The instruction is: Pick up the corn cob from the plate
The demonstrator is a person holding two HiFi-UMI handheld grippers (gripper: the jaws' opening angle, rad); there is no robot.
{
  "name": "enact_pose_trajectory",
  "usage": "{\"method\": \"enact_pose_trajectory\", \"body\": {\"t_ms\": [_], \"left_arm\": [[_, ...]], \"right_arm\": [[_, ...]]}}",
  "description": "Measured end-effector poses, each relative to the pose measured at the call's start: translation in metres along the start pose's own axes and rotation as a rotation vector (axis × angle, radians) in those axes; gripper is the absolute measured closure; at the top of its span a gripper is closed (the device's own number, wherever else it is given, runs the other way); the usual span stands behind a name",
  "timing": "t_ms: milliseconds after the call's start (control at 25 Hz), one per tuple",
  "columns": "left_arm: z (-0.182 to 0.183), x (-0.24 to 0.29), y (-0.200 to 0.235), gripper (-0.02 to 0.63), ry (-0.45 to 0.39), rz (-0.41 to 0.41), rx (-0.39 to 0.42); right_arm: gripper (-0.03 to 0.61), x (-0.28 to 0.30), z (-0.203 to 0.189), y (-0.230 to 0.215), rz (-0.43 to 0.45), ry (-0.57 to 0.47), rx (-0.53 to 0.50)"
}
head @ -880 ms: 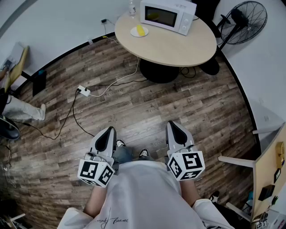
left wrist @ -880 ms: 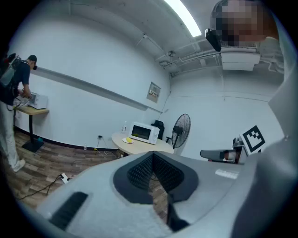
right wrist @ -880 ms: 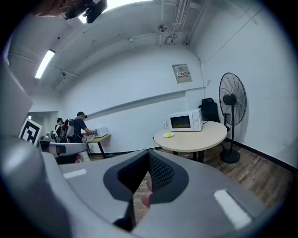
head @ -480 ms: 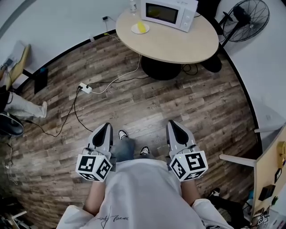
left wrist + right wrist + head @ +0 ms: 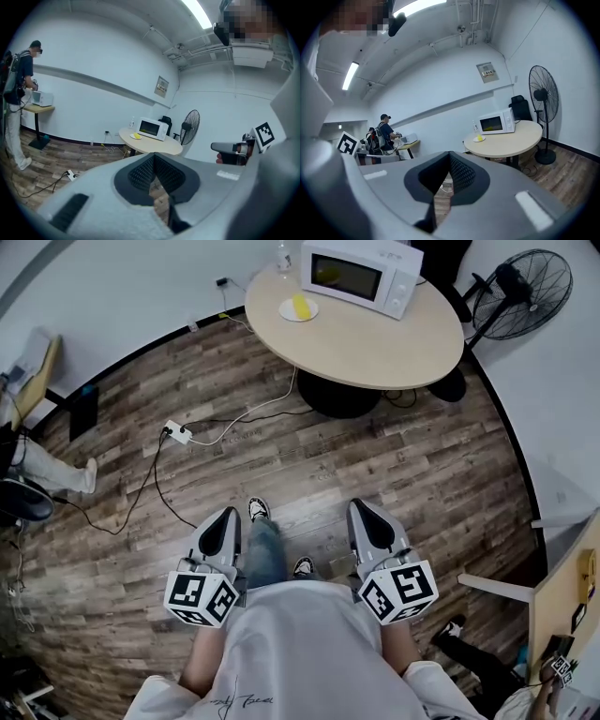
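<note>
A yellow corn cob [image 5: 298,306] lies on a white plate [image 5: 287,312] at the far left of a round beige table [image 5: 375,334], beside a white microwave [image 5: 361,273]. Both grippers are held low in front of the person's body, far from the table. My left gripper [image 5: 228,517] and my right gripper [image 5: 360,507] are shut, with nothing in either. The left gripper view has the corn cob [image 5: 137,136] small and distant beyond the closed left gripper [image 5: 153,157]. The corn cob [image 5: 479,138] is just as far beyond the closed right gripper [image 5: 449,154].
A power strip [image 5: 176,432] with cables lies on the wood floor between me and the table. A standing fan [image 5: 521,282] is right of the table. A person's leg [image 5: 37,470] is at the left edge, another person [image 5: 18,93] stands by a far desk. A light wooden desk [image 5: 562,606] is at the right.
The table sits slightly lower in the head view, and the person's leg has swung forward between the grippers. Both grippers stay shut at the body.
</note>
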State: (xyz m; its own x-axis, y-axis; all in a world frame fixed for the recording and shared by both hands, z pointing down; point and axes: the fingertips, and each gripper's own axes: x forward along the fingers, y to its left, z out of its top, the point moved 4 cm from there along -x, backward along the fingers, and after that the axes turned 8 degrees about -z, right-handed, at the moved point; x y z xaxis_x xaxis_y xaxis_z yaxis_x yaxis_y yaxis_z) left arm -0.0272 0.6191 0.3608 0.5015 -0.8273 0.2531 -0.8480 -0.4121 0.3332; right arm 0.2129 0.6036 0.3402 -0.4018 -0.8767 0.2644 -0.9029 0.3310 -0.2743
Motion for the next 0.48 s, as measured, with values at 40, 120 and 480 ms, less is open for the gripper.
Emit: {"method": "enact_pose_trajectory", "body": {"t_ms": [40, 120, 480], "left_arm": [[0.002, 0.004, 0.004, 0.611, 0.000, -0.002, -0.002], [0.008, 0.013, 0.012, 0.611, -0.006, -0.006, -0.005], [0.045, 0.060, 0.061, 0.612, 0.017, -0.025, -0.017]], "right_arm": [[0.568, 0.005, 0.002, 0.001, 0.005, -0.003, -0.005], [0.568, 0.017, 0.006, 0.003, 0.013, -0.006, -0.015], [0.568, 0.091, 0.021, 0.007, 0.015, 0.074, 0.048]]}}
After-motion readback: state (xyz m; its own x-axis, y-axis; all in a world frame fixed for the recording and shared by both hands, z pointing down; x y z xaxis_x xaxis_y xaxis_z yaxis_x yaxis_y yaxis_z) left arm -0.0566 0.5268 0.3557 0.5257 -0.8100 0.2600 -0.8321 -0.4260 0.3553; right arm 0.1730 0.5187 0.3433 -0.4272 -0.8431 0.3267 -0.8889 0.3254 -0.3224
